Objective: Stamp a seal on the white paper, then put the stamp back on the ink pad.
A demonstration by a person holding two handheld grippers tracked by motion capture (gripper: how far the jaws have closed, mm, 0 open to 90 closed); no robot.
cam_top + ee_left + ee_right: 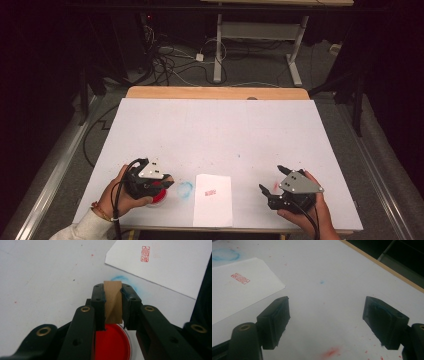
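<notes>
A wooden stamp block (113, 301) is clamped between the jaws of the left tool (150, 181), standing upright just above a round dish of red ink (112, 345) at the near left of the desk (215, 125). From the dish, a smeared blue ring (185, 189) lies just beside it at three o'clock, and past that ring, again at three o'clock, a white sheet of paper (214, 205) lies flat with a small red seal print (210, 192) on its upper half. Well apart at three o'clock from the sheet, the right tool (277, 187) hangs over bare desk with its jaws spread wide and nothing between them. A red smudge (331, 352) marks the desk under it.
</notes>
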